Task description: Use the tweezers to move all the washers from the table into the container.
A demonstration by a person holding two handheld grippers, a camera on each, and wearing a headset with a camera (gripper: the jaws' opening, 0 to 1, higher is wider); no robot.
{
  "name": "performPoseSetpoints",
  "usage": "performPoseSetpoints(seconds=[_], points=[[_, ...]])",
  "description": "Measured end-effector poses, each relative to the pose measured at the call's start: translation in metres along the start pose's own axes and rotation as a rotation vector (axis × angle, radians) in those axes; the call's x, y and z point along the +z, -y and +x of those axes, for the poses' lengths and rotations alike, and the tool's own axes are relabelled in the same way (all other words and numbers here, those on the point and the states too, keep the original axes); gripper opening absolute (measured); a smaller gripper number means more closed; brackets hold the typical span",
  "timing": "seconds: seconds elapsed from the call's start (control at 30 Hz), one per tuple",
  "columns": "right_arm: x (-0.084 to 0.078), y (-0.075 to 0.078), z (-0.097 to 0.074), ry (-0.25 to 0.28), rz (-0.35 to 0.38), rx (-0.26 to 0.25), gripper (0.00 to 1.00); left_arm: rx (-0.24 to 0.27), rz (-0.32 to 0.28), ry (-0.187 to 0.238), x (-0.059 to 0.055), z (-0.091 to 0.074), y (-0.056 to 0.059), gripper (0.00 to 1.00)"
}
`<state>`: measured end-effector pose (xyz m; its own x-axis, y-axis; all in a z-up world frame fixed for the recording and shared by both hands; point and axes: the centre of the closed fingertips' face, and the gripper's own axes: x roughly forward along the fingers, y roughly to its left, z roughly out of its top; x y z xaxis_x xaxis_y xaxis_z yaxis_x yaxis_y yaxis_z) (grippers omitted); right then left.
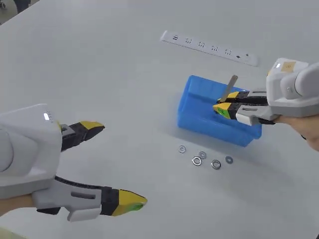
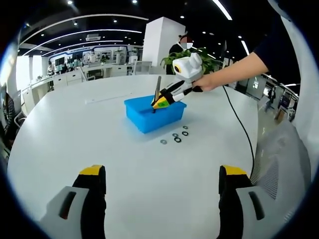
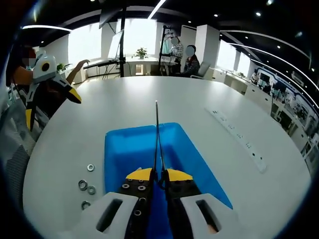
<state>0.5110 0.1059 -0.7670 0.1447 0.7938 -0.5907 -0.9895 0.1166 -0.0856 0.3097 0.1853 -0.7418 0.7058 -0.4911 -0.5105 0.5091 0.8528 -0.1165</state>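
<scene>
Right gripper [image 1: 222, 108]: jaws pressed together on the tweezers [image 1: 230, 87], held over the container's right end.
Tweezers: thin metal blades that run on past the jaw tips, above the container's open top.
Container [image 1: 199, 107]: blue and rectangular, out in the middle of the table [image 1: 99, 64], well in from any edge.
Washers [image 1: 197, 161]: five lie loose on the table, just beside the container's near wall and close together, but apart from it.
Left gripper [image 1: 117, 164]: jaws wide apart with nothing between them, low on the near left, well apart from the washers.
Open room: a bare tabletop lies between the left gripper and the washers.
Power strip [image 1: 209, 48]: lies flat beyond the container's far side, well apart from it.
</scene>
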Motion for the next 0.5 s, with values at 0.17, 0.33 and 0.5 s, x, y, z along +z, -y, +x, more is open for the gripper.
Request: performPoseSetpoints(seconds=[0.17,0.33,0.5], points=[[-0.0040,-0.0020,0.0014,-0.008,0.000,0.005,0.10,0.003,-0.004,-0.002,-0.0012,0.0001,0.0012,0.99],[-0.0039,-0.0041,0.0021,-0.007,0.002,0.008,0.10,0.001,-0.010,-0.001,-0.0021,0.0022,0.0040,0.99],[0.0007,-0.0020,0.0004,0.004,0.008,0.003,0.10,0.001,-0.005,0.009,0.0037,0.0022,0.0044,0.99]])
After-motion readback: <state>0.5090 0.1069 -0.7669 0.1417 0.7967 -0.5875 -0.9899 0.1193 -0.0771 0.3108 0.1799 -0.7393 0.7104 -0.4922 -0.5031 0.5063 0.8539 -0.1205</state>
